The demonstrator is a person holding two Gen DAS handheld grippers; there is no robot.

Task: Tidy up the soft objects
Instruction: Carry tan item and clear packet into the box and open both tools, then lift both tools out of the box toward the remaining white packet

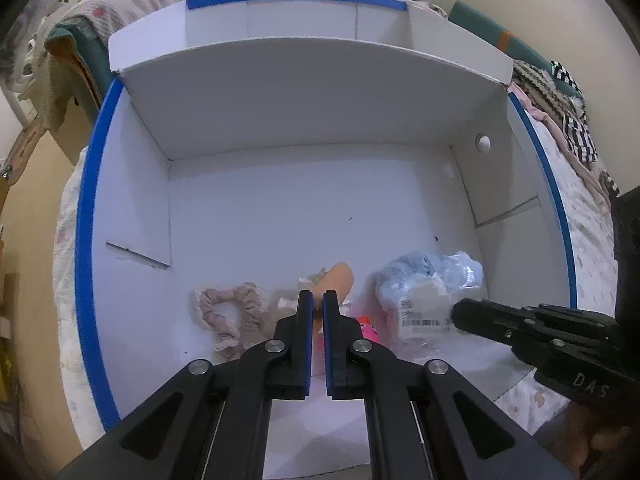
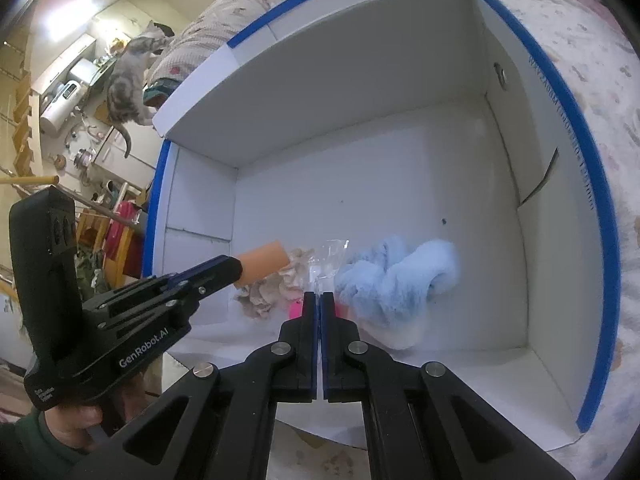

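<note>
Holding the left gripper (image 1: 318, 300), jaws nearly closed on an orange tube (image 1: 338, 278) pointing straight ahead in the white box (image 1: 280, 200), with the right gripper (image 2: 319, 300) pinching clear wrap beside the blue fluffy cloth (image 2: 396, 280).

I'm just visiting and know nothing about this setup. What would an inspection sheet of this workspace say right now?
Surface: white box with blue-taped rims, lying open on a patterned bedspread.
Job's things: orange tube, beige scrunchie, bagged blue fluffy item, something pink, all near the box's front edge.
Clutter: clear plastic wrap.
Grippers: left gripper shut on the orange tube; right gripper closed at the bag's plastic, grip uncertain.
Cables: nothing seen.
Surroundings: cat, crowded shelves, piled clothes.
</note>
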